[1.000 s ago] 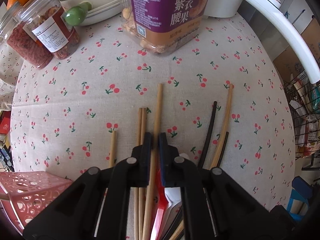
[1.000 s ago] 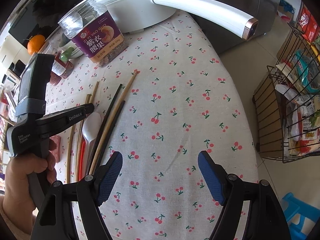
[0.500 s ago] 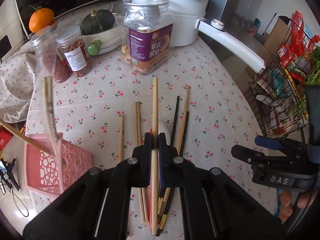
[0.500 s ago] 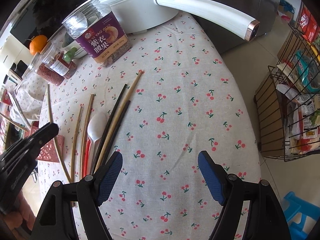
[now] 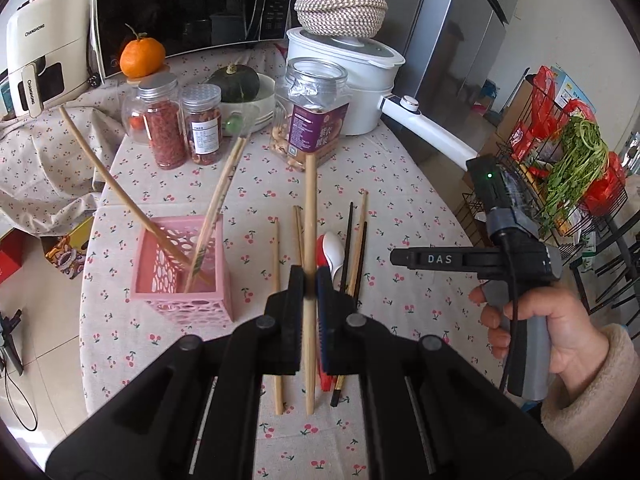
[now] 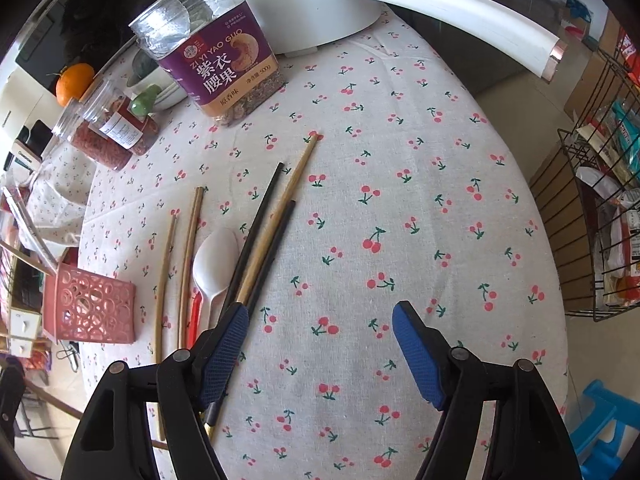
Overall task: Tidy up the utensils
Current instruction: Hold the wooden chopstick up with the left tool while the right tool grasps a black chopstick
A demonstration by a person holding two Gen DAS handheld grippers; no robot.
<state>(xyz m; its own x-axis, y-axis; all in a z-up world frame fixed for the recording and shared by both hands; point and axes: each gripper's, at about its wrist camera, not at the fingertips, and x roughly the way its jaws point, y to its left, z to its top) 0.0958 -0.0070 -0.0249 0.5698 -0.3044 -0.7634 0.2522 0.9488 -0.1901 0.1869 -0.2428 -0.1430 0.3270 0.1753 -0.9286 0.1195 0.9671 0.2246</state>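
left gripper (image 5: 309, 285) clamped on chopstick (image 5: 309, 216) | right gripper (image 6: 320, 344) fingers apart | pink basket (image 5: 180, 268) interior: left view only

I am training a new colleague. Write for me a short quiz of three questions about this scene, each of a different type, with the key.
1. True or false: the left gripper is shut on a wooden chopstick.
2. Which utensils stand in the pink basket? A) chopsticks B) spoons C) nothing
3. Fill in: the right gripper is ____ and holds nothing.

Key: 1 true; 2 A; 3 open.
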